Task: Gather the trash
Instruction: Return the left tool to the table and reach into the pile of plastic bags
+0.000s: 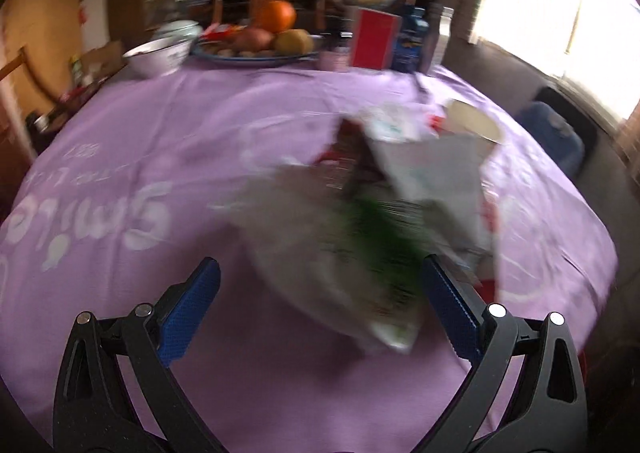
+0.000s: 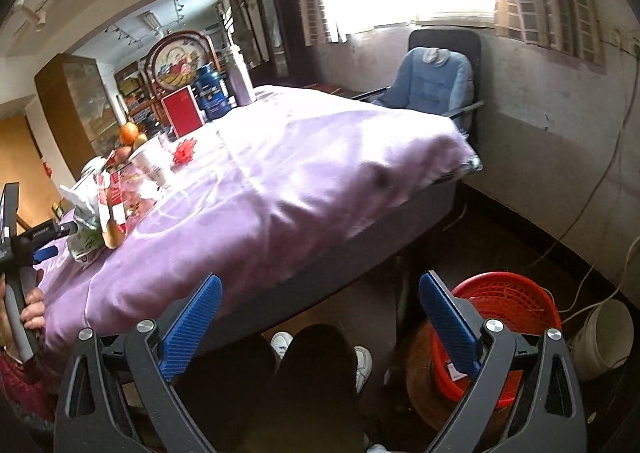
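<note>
A blurred heap of wrappers and crumpled paper [image 1: 372, 213] lies on the purple tablecloth [image 1: 160, 141], with a paper cup [image 1: 474, 121] on its side at the heap's far right. My left gripper [image 1: 320, 293] stands open just in front of the heap, its right pad beside a green-printed wrapper [image 1: 384, 253]. In the right wrist view the same heap [image 2: 96, 213] sits at the table's left end. My right gripper [image 2: 320, 309] is open and holds nothing, off the table's near edge above a person's dark trousers. A red mesh basket [image 2: 504, 317] stands on the floor.
A fruit plate [image 1: 256, 49], a bowl [image 1: 156, 55], a red box [image 1: 374, 39] and jars line the table's far end. A blue-cushioned chair [image 2: 432, 81] stands by the wall. A white bucket [image 2: 604, 337] and cables lie beside the basket. White shoes [image 2: 362, 361] show under the table.
</note>
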A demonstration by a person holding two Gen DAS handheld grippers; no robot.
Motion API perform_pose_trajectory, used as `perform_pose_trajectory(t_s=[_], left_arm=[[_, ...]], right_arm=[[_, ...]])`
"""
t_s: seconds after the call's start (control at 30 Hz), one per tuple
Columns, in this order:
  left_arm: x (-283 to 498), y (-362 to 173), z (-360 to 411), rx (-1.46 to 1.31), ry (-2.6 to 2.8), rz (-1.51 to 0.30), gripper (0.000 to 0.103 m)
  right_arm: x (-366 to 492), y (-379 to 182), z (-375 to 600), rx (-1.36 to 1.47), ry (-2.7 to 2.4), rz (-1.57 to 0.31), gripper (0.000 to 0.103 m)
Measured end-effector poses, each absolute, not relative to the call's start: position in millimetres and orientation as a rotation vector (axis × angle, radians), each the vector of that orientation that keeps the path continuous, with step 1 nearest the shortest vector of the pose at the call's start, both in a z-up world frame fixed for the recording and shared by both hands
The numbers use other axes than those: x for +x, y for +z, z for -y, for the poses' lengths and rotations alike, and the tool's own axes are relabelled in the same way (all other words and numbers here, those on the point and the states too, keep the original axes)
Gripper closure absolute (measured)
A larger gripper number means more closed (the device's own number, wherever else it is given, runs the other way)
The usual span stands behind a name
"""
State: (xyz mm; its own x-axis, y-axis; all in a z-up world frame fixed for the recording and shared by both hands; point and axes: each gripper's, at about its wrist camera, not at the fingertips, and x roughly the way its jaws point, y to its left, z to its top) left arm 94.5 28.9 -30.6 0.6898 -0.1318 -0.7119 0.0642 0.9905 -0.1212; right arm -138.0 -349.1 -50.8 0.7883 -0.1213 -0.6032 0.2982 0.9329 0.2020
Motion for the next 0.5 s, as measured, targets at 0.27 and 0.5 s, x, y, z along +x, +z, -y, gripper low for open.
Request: perform_pose_trajectory(t_s=[0.27, 0.5], left_arm=[[103.5, -32.2, -15.6, -0.013, -0.209, -0.856, 0.007], [99.8, -46.2, 16.4, 0.078, -0.346, -0.911, 0.007]], right_arm=[[-125.2, -53.2, 340.8, 0.287, -0.194, -0.643, 0.006], [-122.8, -56.1, 342.7, 0.315, -0.182, -0.649, 0.006]])
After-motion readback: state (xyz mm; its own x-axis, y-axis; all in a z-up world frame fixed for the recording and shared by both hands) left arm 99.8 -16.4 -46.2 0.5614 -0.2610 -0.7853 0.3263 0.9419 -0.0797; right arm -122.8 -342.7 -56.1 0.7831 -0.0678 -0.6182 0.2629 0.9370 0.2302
